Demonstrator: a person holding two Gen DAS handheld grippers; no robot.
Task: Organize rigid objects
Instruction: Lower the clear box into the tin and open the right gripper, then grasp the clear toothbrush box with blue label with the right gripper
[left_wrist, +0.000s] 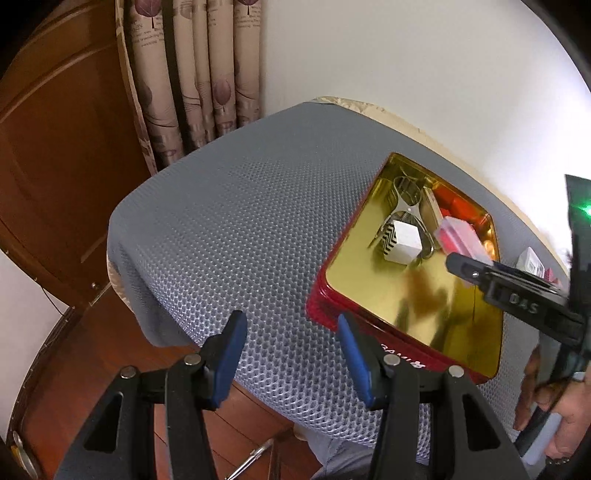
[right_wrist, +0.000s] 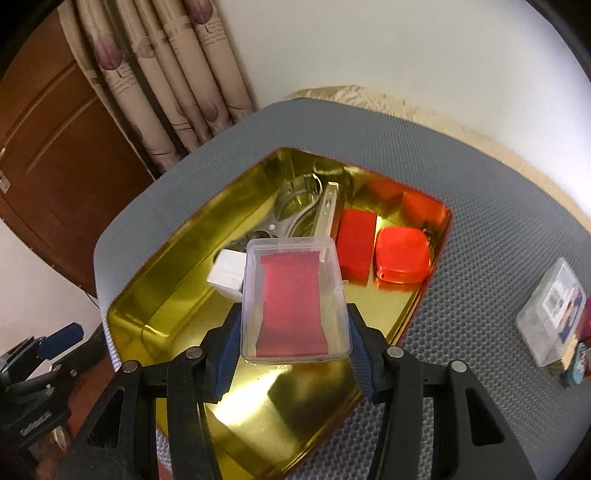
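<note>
The right gripper is clamped on a clear plastic case with a red insert, held above the gold-lined tin — bare floor lies straight below the case, whose long axis runs away from the fingers. The left gripper stands apart and empty, just beside the tin's near wall. Inside sit a white cube, a red block and a red pouch — the right hand is nearer.

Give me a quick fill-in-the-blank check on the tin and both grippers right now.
The right gripper holds a clear case with a ____ insert.
The tin has a ____ interior.
Between the left gripper fingers there is ____.
The case hangs over the ____.

Missing words: red; gold; nothing; tin
</note>
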